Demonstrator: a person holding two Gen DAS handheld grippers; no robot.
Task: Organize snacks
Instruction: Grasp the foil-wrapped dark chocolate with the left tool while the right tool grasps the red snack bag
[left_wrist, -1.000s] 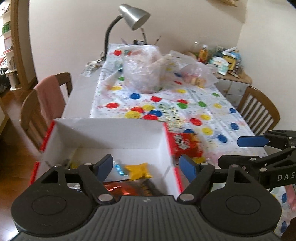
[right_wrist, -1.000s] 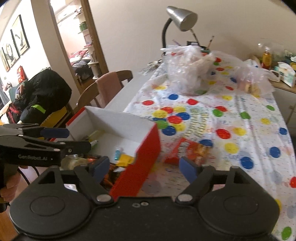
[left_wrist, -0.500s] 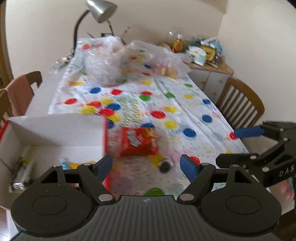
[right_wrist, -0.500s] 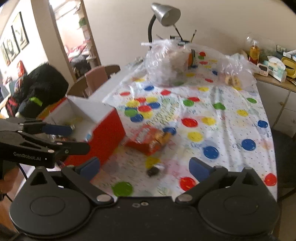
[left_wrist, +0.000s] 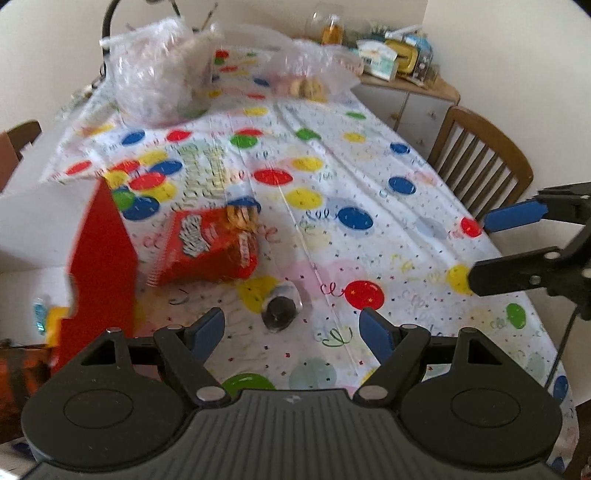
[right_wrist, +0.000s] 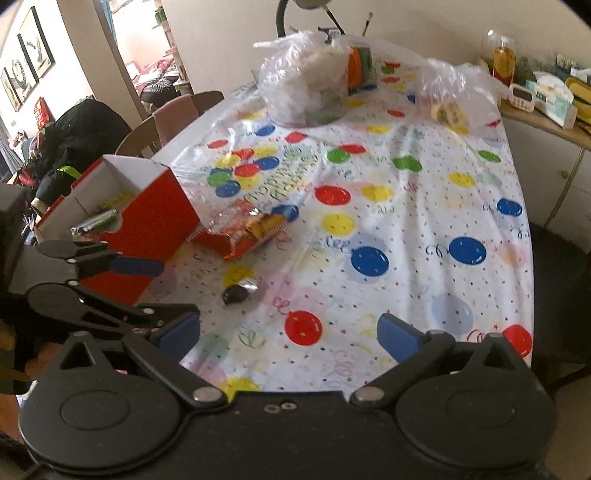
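Silver wrappers (right_wrist: 96, 220) inside red box (right_wrist: 155, 221)

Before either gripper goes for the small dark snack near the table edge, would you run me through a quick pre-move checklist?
1. Left gripper open and empty: ok.
2. Right gripper open and empty: ok.
3. Small dark snack lying free on the tablecloth, nothing on top: ok.
4. Snack lined up between the left fingers, just ahead: ok.
5. Red box open on top with room inside for another item: ok.
6. Red snack bag clear of the path: ok, it lies beyond the small snack, beside the box.
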